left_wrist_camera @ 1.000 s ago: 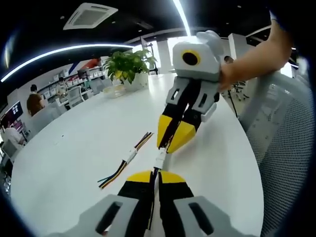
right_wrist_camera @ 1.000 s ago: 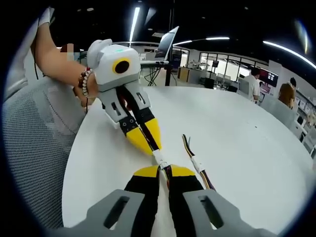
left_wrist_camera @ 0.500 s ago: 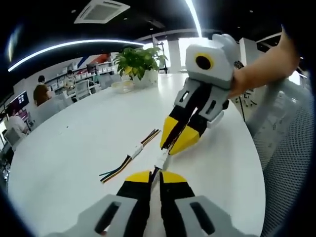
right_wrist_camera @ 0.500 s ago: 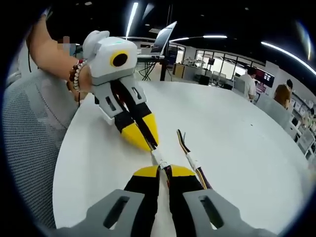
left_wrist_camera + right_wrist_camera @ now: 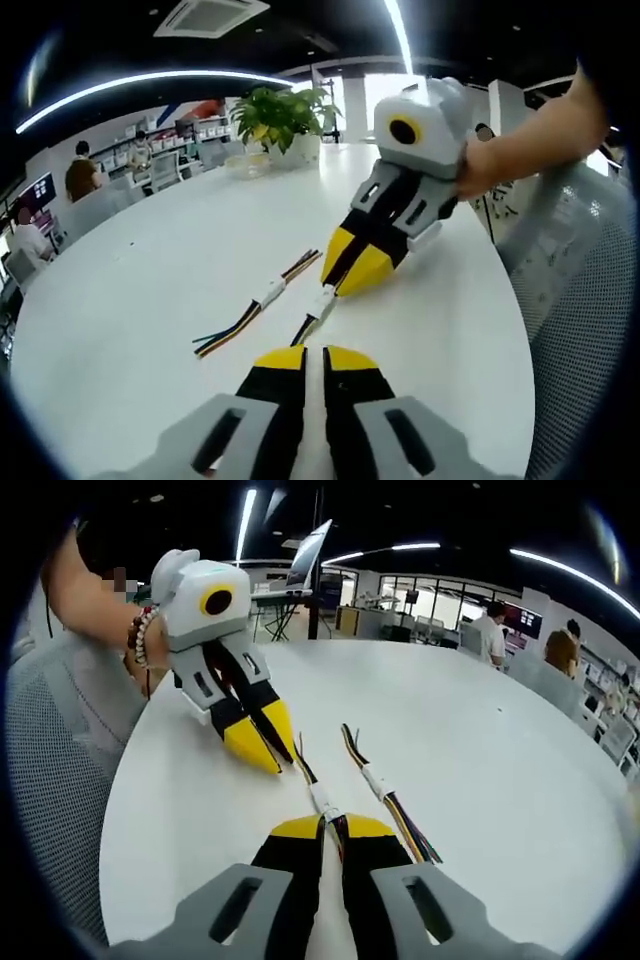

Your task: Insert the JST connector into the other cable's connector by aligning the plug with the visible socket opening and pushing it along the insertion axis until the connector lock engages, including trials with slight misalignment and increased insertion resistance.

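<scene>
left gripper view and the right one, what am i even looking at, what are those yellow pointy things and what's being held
There is no robot here. A person holds a pair of hand tongs in each hand, and a small camera rides on each pair. The left gripper view looks along the left tongs, which rise from the bottom, and faces the right tongs. The right gripper view is the reverse. Both are over a white table. The right tongs are shut on a thin cable, just behind its white connector. The cable's far wires end close to the left tongs' tips; I cannot tell whether those tips pinch them. A second cable lies loose on the table beside them. A potted plant stands at the far end.
</scene>
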A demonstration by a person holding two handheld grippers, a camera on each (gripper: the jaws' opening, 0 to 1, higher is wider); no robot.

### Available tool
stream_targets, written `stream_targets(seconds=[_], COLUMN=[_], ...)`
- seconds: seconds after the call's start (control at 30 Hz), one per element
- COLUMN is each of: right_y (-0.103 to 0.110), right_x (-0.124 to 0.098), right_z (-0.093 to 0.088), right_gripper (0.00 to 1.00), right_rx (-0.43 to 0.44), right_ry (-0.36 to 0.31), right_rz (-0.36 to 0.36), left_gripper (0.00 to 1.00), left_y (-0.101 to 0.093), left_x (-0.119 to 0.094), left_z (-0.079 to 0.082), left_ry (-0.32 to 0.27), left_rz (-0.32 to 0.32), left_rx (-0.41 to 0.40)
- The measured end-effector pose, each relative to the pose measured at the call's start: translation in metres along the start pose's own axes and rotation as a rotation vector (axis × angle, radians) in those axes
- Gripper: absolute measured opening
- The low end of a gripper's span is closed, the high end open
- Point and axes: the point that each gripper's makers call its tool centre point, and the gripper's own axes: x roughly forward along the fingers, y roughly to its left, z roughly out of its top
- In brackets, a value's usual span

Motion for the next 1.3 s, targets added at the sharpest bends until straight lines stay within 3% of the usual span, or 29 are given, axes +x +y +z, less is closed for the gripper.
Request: stream_targets(seconds=[0.23, 0.53, 0.83, 0.9, 1.0, 1.2, 1.3], right_y=[0.002, 0.001, -0.008, -0.011, -0.013, -0.019, -0.023], right_x=[0.002, 0.002, -0.009, -0.013, -0.017, -0.027, -0.035], right_z=[-0.003, -0.003, 0.017, 0.022, 0.024, 0.026, 0.031], right_gripper=[0.04, 0.08, 0.12, 0.14, 0.22, 0.33, 0.37], right_rx=[-0.025, 0.037, 0.061, 0.072, 0.156, 0.171, 0.2], right_ry=[0.018, 0.014, -0.041, -0.054, -0.061, -0.057, -0.078], right_rz=[0.007, 0.002, -0.044, -0.058, -0.055, -0.095, -0.116], left_gripper=[0.0, 0.0, 0.01, 0.04, 0.1, 0.29, 0.38], left_y=[0.001, 0.001, 0.007, 0.007, 0.005, 0.019, 0.026], left_x=[0.0, -0.001, -0.006, -0.009, -0.012, -0.021, -0.028], left_z=[-0.002, -0.002, 0.006, 0.01, 0.014, 0.014, 0.02], left_ry=[0.007, 0.008, -0.022, -0.038, -0.051, -0.039, -0.067], left_rz=[0.0, -0.005, 0.017, 0.014, 0.01, 0.096, 0.133], left_rx=[-0.012, -0.008, -0.033, -0.069, -0.114, -0.147, -0.164])
